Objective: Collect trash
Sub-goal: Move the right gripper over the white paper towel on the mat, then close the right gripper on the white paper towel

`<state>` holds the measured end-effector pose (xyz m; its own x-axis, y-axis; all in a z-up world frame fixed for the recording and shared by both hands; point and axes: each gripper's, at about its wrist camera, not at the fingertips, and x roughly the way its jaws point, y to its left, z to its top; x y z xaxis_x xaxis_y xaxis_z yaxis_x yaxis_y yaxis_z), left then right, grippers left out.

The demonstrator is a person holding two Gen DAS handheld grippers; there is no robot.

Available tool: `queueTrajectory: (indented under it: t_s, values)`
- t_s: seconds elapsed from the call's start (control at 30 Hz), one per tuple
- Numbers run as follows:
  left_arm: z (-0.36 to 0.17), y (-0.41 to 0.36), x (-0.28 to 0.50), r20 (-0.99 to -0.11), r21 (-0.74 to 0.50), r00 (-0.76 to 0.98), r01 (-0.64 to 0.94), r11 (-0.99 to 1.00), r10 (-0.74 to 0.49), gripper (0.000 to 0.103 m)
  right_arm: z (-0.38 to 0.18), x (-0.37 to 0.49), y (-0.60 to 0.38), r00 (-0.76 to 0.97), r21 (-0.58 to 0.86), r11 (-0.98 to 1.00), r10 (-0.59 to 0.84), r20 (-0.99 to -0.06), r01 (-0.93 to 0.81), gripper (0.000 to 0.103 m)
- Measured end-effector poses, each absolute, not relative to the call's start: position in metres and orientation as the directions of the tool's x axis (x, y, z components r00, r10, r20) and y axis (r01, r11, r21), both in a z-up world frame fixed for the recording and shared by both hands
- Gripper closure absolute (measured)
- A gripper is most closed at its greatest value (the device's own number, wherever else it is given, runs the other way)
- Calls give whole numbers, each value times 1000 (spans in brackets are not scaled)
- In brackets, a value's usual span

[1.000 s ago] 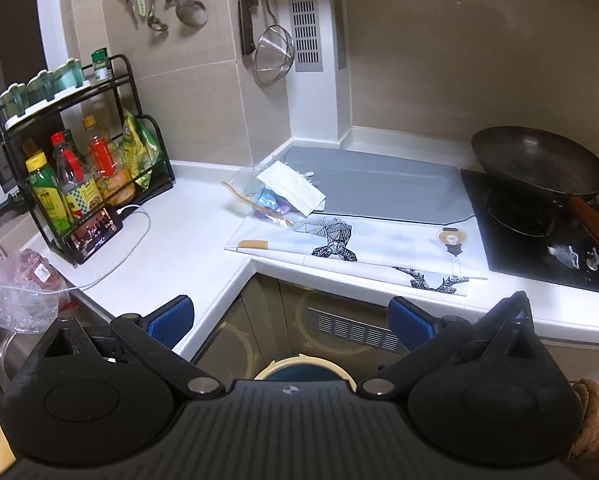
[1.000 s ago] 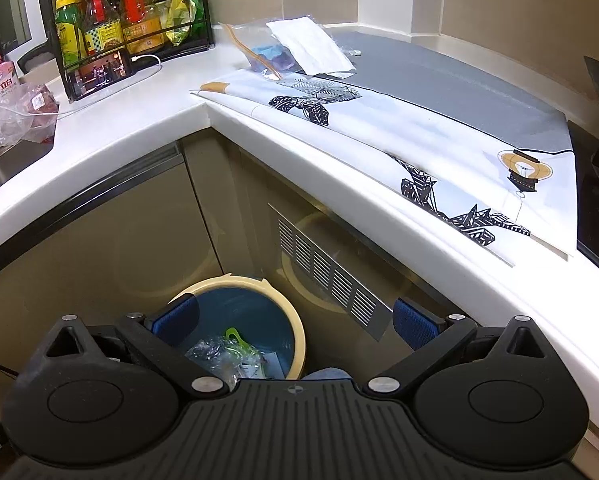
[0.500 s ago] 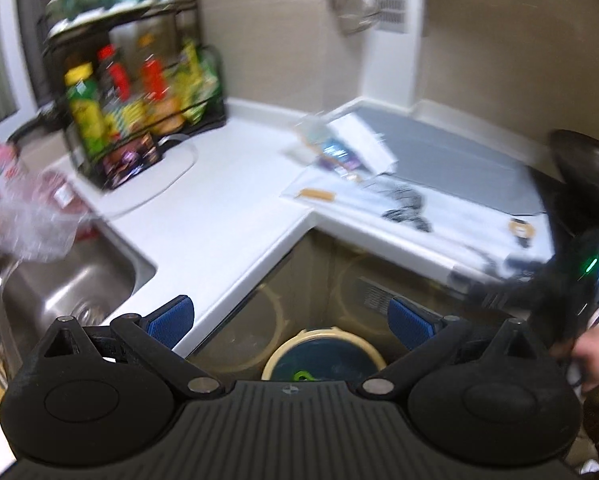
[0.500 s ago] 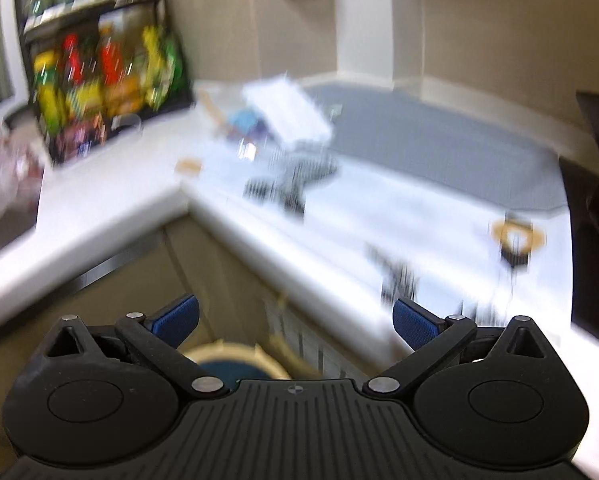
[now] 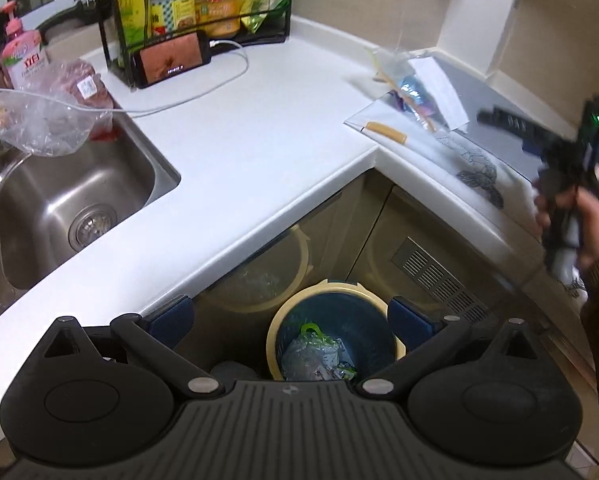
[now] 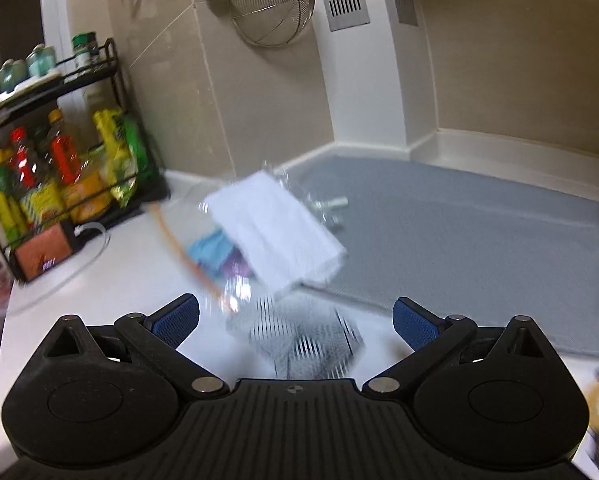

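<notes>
1. The right gripper [image 6: 295,316] was held over the counter with its blue-padded fingers [image 6: 175,318] spread wide and nothing between them, pointing at the pile of trash [image 6: 259,240] just ahead.
2. The left gripper [image 5: 289,318] was likewise wide apart and empty, hanging above the floor in front of the cabinets, looking down into the trash bin [image 5: 335,332].
3. The trash sat on the white counter [image 5: 235,140] near the inner corner, at the edge of the grey mat [image 6: 459,232]: a folded white paper napkin [image 6: 275,232] on top, a crinkled clear plastic bag [image 5: 395,68] under and around it, blue and purple wrappers [image 6: 223,256] beneath, and a thin wooden stick [image 6: 187,256] slanting out on the left.
4. A short tan piece [image 5: 385,133], perhaps a butt or a stub, lay apart on the printed sheet [image 5: 475,168]; I could not tell what it was.
5. Everything in the pile looked very light and soft. The napkin would likely crush and fold in a pinch, and the plastic would be slick and might slide out of the pads.
6. The best hold seemed to be low on the bunched middle, catching napkin and bag together, not the napkin's loose corner.
7. The stick was stiff and thin; it could easily drop out on the way.
8. The bin, lined in blue and already holding some wrappers, stood on the floor below the counter's corner.
</notes>
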<state>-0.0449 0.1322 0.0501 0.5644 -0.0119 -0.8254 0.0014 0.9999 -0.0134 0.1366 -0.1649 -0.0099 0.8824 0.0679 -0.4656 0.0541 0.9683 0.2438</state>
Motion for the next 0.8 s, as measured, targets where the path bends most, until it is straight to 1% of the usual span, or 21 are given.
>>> queueTrajectory:
  t_s: [0.1, 0.23, 0.3, 0.47, 0.57, 0.63, 0.67, 0.7, 0.73, 0.77, 0.8]
  values:
    - [48, 132, -36, -827, -2, 562, -13, 1000, 6, 0, -10, 171, -165, 885, 234, 970, 47, -463, 71, 0]
    - [45, 132, -24, -837, 2, 547, -25, 1000, 16, 0, -21, 214, -162, 855, 231, 972, 76, -513, 52, 0]
    - [43, 132, -18, -842, 4, 539, -28, 1000, 18, 0, -28, 230, -159, 847, 224, 972, 63, -528, 67, 0]
    - [42, 129, -4, -847, 15, 532, -25, 1000, 26, 0, -41, 256, -155, 836, 209, 976, 62, -546, 64, 0]
    - [43, 126, 2, -847, 18, 531, -21, 1000, 27, 0, -44, 262, -156, 832, 236, 970, 82, -548, 59, 0]
    - [43, 124, 6, -846, 19, 533, -17, 1000, 25, 0, -46, 265, -155, 834, 251, 967, 95, -544, 54, 2]
    - [43, 122, 8, -846, 20, 533, -16, 1000, 25, 0, -47, 266, -155, 836, 257, 965, 102, -540, 48, 13]
    - [44, 121, 9, -845, 20, 534, -15, 1000, 25, 0, -47, 266, -155, 836, 264, 964, 107, -537, 46, 30]
    - [44, 119, 10, -845, 19, 535, -13, 1000, 23, 0, -48, 266, -156, 836, 274, 961, 117, -537, 41, 40]
    - [45, 117, 11, -844, 19, 536, -11, 1000, 22, 0, -49, 265, -157, 836, 282, 958, 122, -536, 41, 59]
    - [45, 116, 12, -843, 21, 537, -9, 1000, 23, 0, -50, 264, -157, 835, 281, 958, 113, -539, 52, 75]
